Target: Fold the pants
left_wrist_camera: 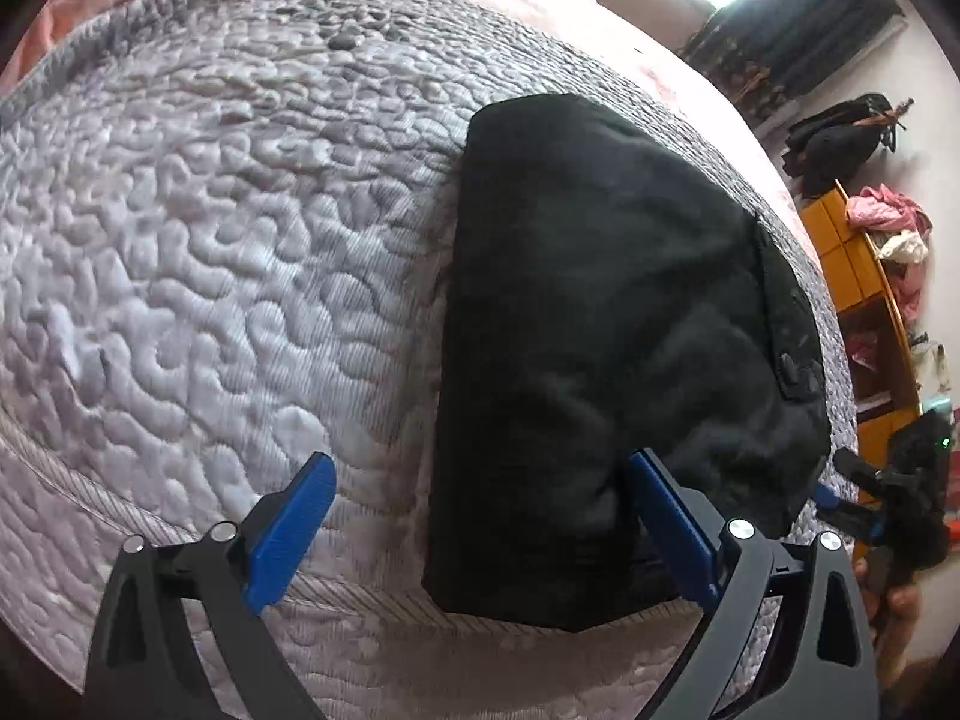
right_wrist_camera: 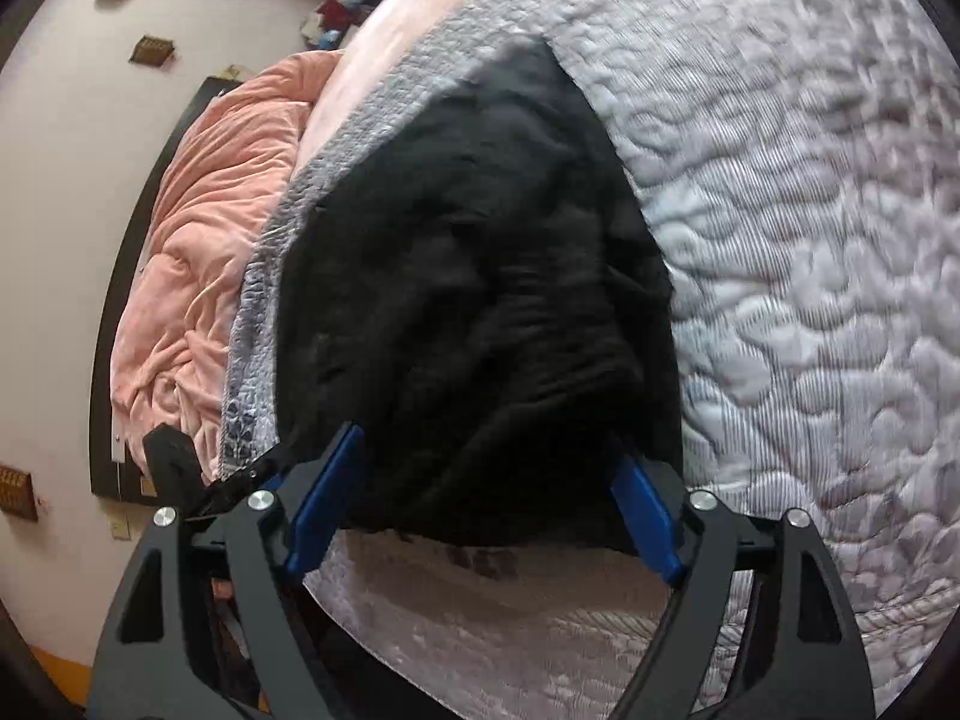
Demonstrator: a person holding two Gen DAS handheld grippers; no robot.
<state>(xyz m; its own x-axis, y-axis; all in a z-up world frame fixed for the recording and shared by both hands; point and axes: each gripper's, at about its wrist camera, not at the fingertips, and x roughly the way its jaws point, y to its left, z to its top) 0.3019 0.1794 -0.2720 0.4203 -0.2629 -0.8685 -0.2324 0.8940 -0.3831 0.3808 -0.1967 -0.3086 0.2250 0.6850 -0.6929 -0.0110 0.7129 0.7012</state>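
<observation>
The black pants (left_wrist_camera: 600, 330) lie folded into a compact oblong on the quilted grey mattress (left_wrist_camera: 210, 240). They also show in the right wrist view (right_wrist_camera: 480, 300). My left gripper (left_wrist_camera: 480, 522) is open, its blue fingers (left_wrist_camera: 294, 528) spread wide over the near end of the pants, holding nothing. My right gripper (right_wrist_camera: 480, 498) is open too, hovering just above the near edge of the pants with cloth between the fingers but not pinched. The right gripper also appears in the left wrist view (left_wrist_camera: 852, 498) beside the pants' right edge.
A pink blanket (right_wrist_camera: 204, 252) is bunched beside the mattress by a dark bed frame (right_wrist_camera: 120, 300). An orange shelf (left_wrist_camera: 858, 276) with clothes stands by the wall. The mattress edge (left_wrist_camera: 360, 594) runs close below the grippers.
</observation>
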